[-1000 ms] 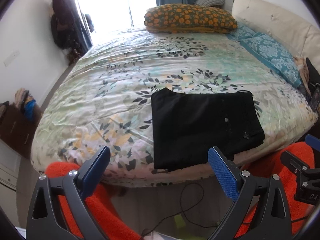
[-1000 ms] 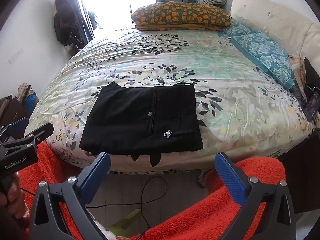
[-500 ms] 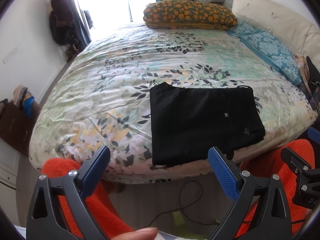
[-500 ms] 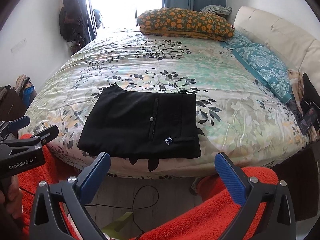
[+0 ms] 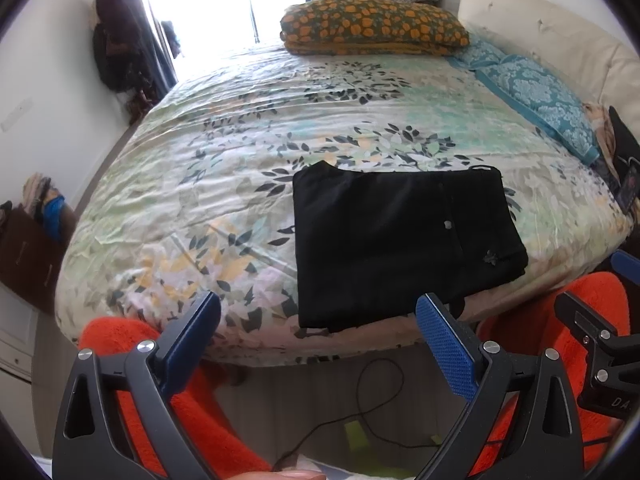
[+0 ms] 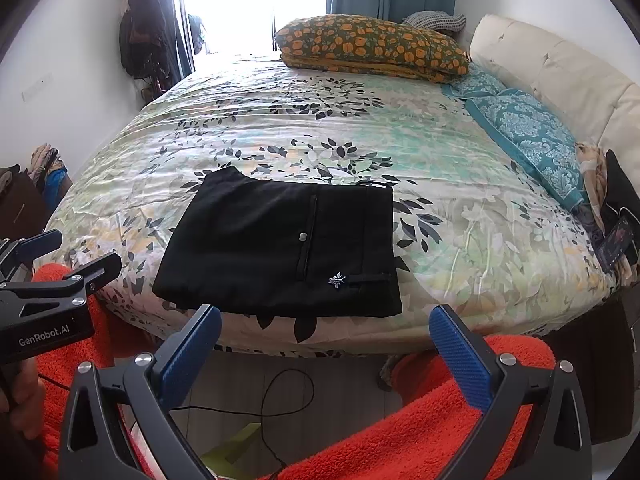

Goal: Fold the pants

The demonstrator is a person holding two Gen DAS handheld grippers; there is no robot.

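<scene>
pants (image 6: 280, 252) lie folded flat near the bed (image 6: 460, 184) edge; i hold left gripper (image 5: 318, 326) and right gripper (image 6: 324, 330) back, jaws wide, empty, likely done.

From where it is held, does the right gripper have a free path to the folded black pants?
Probably yes: the right gripper is open and empty, the pants lie at the bed's near edge, nothing between.

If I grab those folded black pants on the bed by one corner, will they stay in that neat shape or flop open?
The black pants would probably flop open: they lie as thin, soft layers with nothing stiff showing. On the smooth floral bedsheet they would likely slide or bunch when pushed. They sit near the bed's front edge, so a nudge toward you may tip them off.
</scene>
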